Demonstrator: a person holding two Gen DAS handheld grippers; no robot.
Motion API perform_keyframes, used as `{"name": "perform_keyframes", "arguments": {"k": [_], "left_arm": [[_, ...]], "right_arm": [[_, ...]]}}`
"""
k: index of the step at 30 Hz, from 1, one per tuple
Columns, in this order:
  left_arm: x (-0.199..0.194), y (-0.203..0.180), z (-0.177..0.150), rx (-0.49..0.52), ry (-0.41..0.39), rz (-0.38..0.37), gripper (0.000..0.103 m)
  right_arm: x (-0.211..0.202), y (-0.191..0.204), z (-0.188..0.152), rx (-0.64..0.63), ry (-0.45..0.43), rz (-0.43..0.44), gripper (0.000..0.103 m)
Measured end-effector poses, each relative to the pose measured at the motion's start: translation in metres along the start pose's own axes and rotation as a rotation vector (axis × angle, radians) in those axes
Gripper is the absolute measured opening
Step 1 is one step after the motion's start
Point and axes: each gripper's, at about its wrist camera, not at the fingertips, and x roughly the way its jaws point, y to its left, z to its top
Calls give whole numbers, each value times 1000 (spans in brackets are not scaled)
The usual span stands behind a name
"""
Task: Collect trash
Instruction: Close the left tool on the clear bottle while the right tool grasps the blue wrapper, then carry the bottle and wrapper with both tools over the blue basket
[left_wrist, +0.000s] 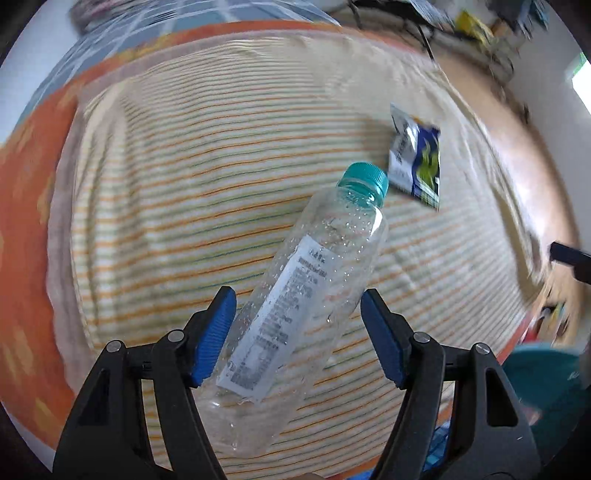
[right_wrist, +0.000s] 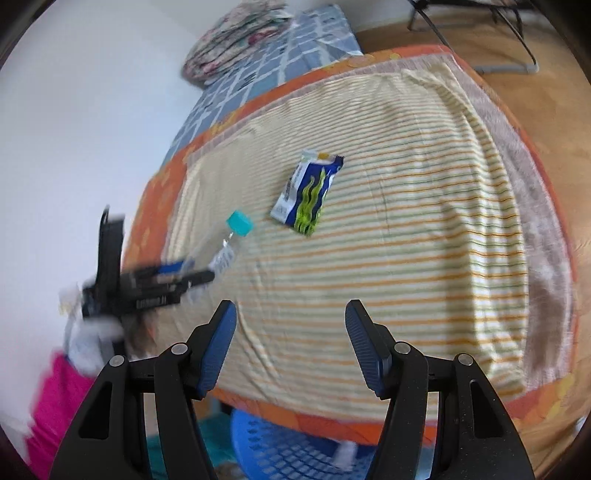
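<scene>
On the striped cloth (left_wrist: 184, 184), left hand-held gripper (left_wrist: 299, 314) straddles bottle (left_wrist: 314, 273), jaws unclenched

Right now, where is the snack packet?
The snack packet lies on the striped blanket, just beyond the bottle cap, untouched by either gripper.

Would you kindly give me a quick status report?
Left gripper open astride bottle, not clamped. Right gripper open, empty. Snack wrapper untouched. Nothing blocking.
</scene>
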Motion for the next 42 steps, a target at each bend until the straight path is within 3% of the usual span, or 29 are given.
{"name": "perform_keyframes", "arguments": {"k": [4, 9, 12, 20, 26, 31, 35, 42], "left_arm": [[0, -5, -13, 24, -32, 40, 72], [9, 1, -27, -31, -44, 3, 72], [9, 6, -32, -42, -47, 5, 61], [0, 15, -39, -75, -73, -41, 61], [-1, 16, -41, -88, -83, -50, 60], [-3, 15, -40, -93, -92, -48, 60], [-3, 12, -39, -60, -104, -32, 60], [3, 7, -28, -56, -102, 22, 61]], "right_arm": [[23, -12, 28, 95, -31, 9, 61], [64, -11, 58, 80, -21, -19, 61], [89, -6, 67, 79, -16, -54, 61], [129, -7, 87, 161, -39, -105, 61], [140, 8, 98, 98, -89, -173, 71], [153, 30, 97, -64, -80, -320, 71], [155, 36, 90, -171, -62, -396, 60], [136, 29, 76, -215, -46, -374, 51]]}}
